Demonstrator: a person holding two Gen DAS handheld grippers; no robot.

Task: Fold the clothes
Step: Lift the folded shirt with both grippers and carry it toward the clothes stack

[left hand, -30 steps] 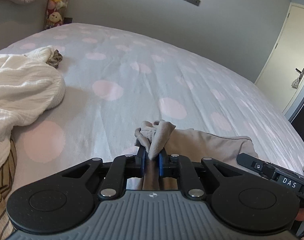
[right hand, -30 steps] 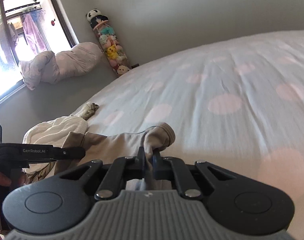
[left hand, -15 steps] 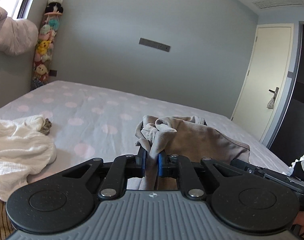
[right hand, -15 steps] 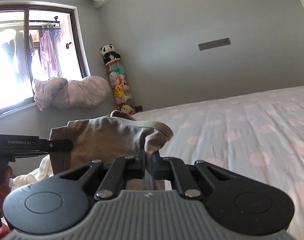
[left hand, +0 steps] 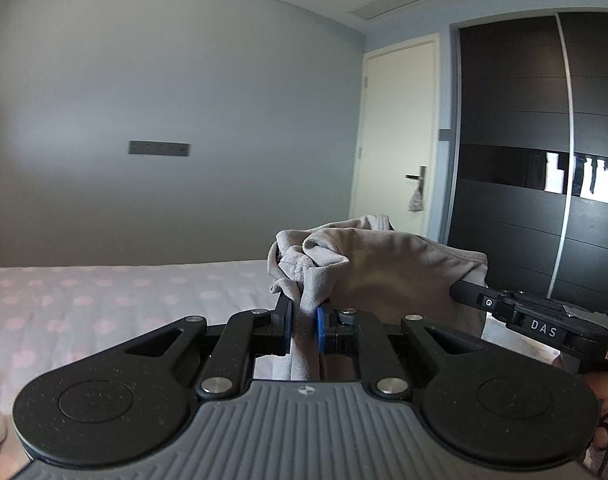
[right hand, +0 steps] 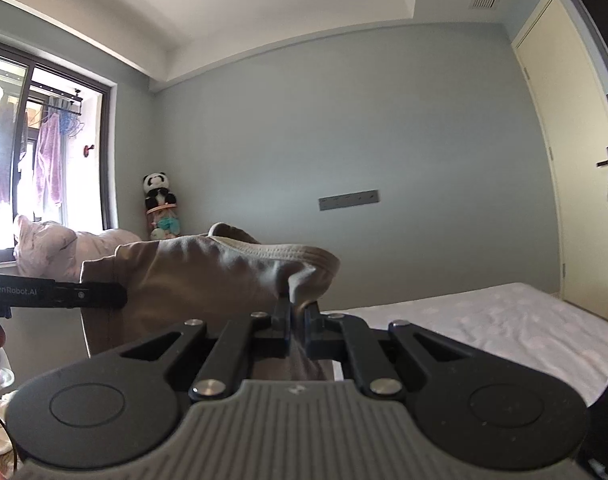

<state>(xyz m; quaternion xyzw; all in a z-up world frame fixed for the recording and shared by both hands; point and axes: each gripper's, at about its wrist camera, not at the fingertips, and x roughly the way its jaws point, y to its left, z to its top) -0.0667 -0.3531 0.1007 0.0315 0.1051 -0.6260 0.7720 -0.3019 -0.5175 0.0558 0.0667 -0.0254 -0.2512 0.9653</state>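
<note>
A beige-grey garment [left hand: 388, 272] hangs in the air, stretched between both grippers above the bed. My left gripper [left hand: 304, 320] is shut on one bunched corner of it. My right gripper [right hand: 297, 322] is shut on the hemmed edge of the same garment [right hand: 207, 276]. The right gripper's black body [left hand: 544, 324] shows at the right of the left wrist view. The left gripper's body [right hand: 55, 295] crosses the left side of the right wrist view, a hand below it. The garment's lower part is hidden behind the gripper housings.
The bed with a pink-dotted sheet [left hand: 103, 300] lies below and ahead. A cream door [left hand: 396, 136] and a dark wardrobe [left hand: 544, 160] stand at the right. A window [right hand: 43, 152], a pink bundle [right hand: 51, 244] on the sill and a stack of plush toys [right hand: 159, 208] are at the left.
Both grippers have risen and tilted up, lifting the garment off the bed into the air. The views now face the walls instead of the sheet. Both grips held.
</note>
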